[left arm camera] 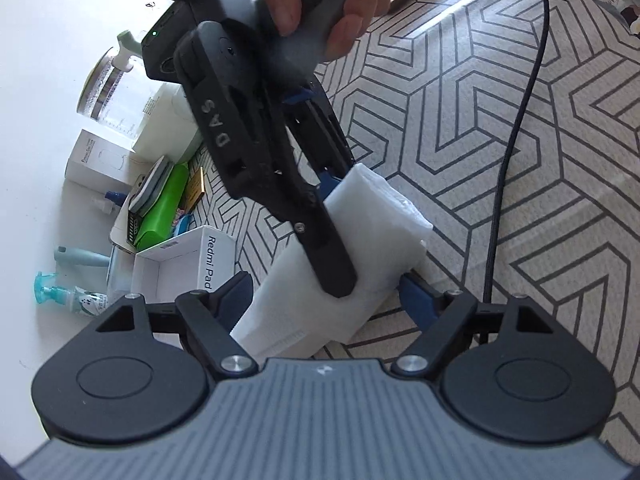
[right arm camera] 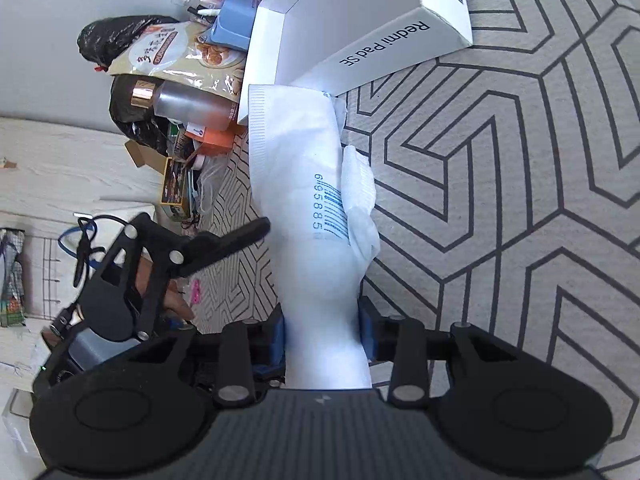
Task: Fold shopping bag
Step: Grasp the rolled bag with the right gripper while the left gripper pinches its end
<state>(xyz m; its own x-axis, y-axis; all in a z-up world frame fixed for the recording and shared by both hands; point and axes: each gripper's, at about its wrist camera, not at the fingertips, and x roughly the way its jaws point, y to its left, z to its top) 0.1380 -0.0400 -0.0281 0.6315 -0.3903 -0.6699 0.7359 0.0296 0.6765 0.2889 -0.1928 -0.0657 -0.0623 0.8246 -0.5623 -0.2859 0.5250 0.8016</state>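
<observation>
Shopping bag (right arm camera: 310, 184), white plastic folded into a long strip with a blue barcode, stretches above the patterned tabletop (right arm camera: 520, 160) toward a white Redmi Pad SE box (right arm camera: 384, 40). My right hand-held gripper (right arm camera: 322, 340) pinches its near end between blue pads. My left hand-held gripper (left arm camera: 324, 296) is spread wide, its fingers either side of the strip, not touching. In the left wrist view, a hand (left arm camera: 332, 4) grips the right tool's handle; a black cable (left arm camera: 516, 128) crosses the tabletop.

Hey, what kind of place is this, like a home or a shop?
Probably a home: a patterned tablecloth with household clutter at its edge, namely a Redmi Pad box, a snack pouch and a spray bottle.
</observation>
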